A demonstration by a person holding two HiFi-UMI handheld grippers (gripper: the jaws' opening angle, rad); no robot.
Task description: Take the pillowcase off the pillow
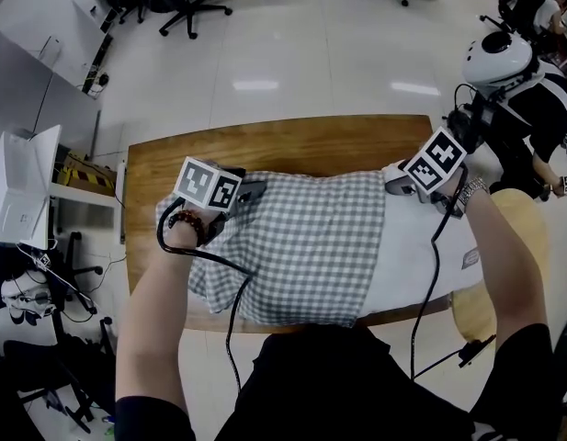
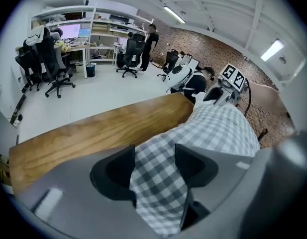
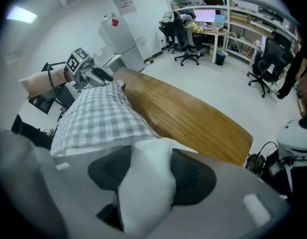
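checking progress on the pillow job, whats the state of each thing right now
pillow, lying on the table, white end bare
pillowcase, still on, covering the rest
left gripper, jaws open, pillowcase between them
right gripper, jaws shut on the pillow's white end

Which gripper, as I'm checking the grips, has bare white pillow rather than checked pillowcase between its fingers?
The right gripper: white pillow fills its fingers' gap; the left gripper straddles checked pillowcase.

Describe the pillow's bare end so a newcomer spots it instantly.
Find the long wooden table. A grey-and-white checked fabric pillowcase covers most of the soft white pillow on it. Its bare end sticks out rightward, the only unchecked part.
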